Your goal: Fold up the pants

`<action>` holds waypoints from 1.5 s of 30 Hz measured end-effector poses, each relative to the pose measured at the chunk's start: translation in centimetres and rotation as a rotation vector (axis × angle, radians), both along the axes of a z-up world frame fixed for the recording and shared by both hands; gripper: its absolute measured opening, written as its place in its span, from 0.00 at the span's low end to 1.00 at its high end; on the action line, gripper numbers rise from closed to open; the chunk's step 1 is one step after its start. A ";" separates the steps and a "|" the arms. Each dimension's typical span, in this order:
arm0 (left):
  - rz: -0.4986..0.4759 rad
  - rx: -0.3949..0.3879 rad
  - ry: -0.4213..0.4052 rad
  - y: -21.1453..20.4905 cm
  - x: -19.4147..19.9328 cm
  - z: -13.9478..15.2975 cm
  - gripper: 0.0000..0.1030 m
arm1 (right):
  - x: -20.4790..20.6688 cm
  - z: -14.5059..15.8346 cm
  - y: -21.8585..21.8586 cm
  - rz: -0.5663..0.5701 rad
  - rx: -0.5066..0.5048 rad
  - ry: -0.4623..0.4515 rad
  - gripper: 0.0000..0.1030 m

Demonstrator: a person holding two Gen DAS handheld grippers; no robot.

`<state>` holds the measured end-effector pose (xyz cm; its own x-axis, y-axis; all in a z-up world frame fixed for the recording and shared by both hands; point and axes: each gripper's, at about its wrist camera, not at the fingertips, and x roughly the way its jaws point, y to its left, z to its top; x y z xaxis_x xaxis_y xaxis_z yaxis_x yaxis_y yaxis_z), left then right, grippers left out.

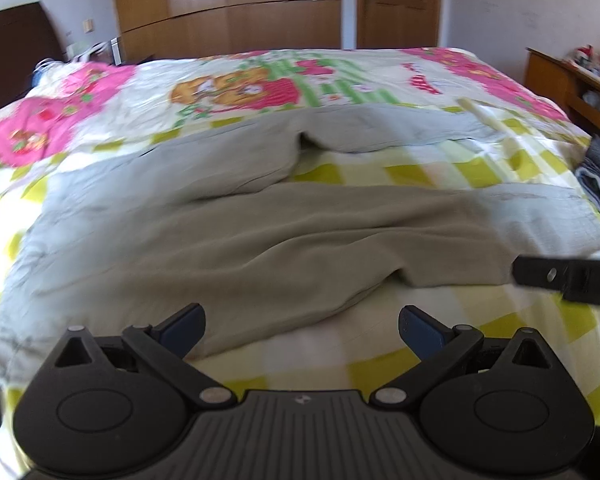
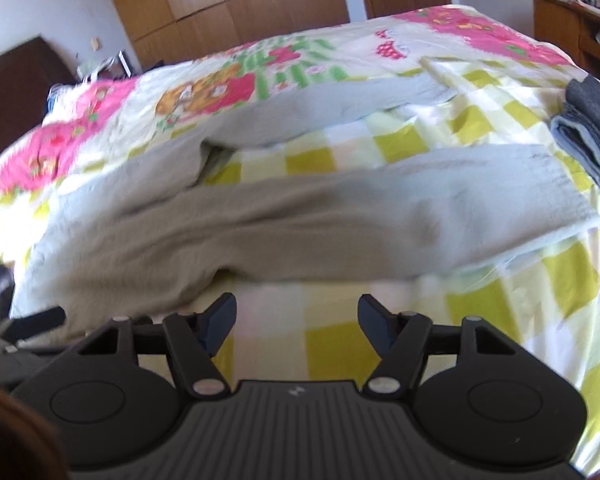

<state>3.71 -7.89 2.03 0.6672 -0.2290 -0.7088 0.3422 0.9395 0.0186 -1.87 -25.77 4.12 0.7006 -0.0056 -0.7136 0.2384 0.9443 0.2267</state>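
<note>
Pale grey-beige pants (image 1: 228,232) lie spread across the bed, waist at the left, both legs running right with a gap between them. They also show in the right wrist view (image 2: 260,220). My left gripper (image 1: 302,330) is open and empty, just in front of the near leg's edge. My right gripper (image 2: 297,322) is open and empty, just in front of the near leg, over the checked sheet. The right gripper's fingers (image 1: 572,278) show at the right edge of the left wrist view.
The bed has a yellow-checked and pink floral cover (image 1: 420,184). A folded dark grey garment (image 2: 592,136) lies at the bed's right edge. A wooden wardrobe (image 1: 228,4) and door stand behind; a wooden shelf (image 1: 572,80) is at the right.
</note>
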 end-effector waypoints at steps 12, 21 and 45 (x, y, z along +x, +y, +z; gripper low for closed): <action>-0.206 0.010 -0.048 -9.4 2.7 -1.0 1.00 | -1.3 -4.0 -18.0 -0.415 0.149 0.103 0.62; -0.263 0.017 -0.020 -11.8 2.4 -1.6 1.00 | -0.1 -4.7 -23.7 -0.529 0.299 0.050 0.03; -0.168 0.221 -0.186 8.3 10.2 1.9 1.00 | 9.1 4.8 -8.5 0.078 -0.323 0.007 0.17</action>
